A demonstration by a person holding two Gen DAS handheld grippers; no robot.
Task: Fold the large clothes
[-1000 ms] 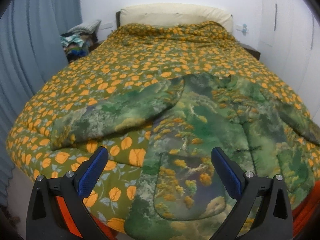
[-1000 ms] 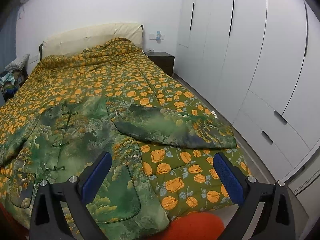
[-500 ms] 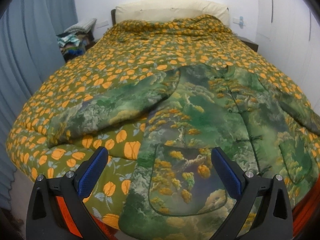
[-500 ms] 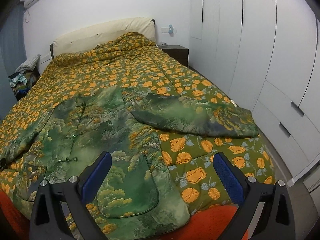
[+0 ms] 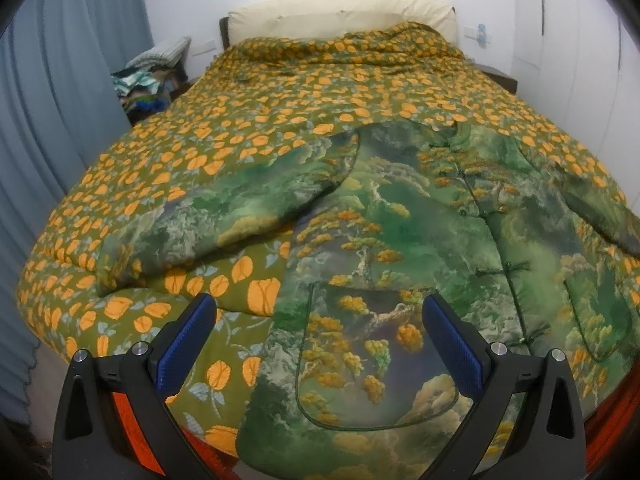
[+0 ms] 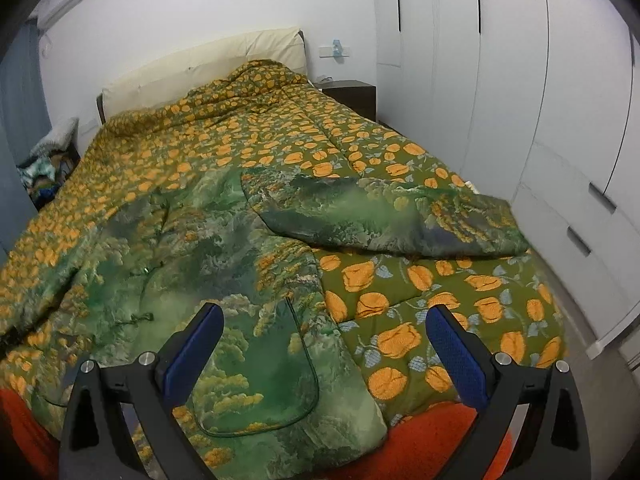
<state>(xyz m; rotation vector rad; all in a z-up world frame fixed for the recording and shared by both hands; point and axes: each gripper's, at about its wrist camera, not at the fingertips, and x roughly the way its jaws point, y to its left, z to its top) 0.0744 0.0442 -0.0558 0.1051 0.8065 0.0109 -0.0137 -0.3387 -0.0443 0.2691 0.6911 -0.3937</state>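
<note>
A large green padded jacket [image 5: 420,240] with a landscape print lies face up and spread flat on the bed, collar toward the headboard, both sleeves stretched out sideways. My left gripper [image 5: 318,340] is open and empty, hovering above the jacket's lower left hem and pocket [image 5: 372,360]. The left sleeve [image 5: 224,216] lies ahead to its left. My right gripper [image 6: 324,344] is open and empty above the jacket [image 6: 192,264] at its lower right hem. The right sleeve [image 6: 380,216] lies ahead toward the wardrobe side.
The bed carries an olive quilt [image 5: 304,96] with orange flowers and a cream headboard [image 5: 340,16]. A red blanket edge [image 6: 432,444] shows at the foot. Grey curtain [image 5: 52,140] and a clothes pile [image 5: 148,80] stand left; white wardrobe [image 6: 520,100] and a nightstand [image 6: 352,94] right.
Both grippers have shifted slightly toward the jacket's hem, the right view swinging a little rightward. The jacket has not moved and both grippers stay open.
</note>
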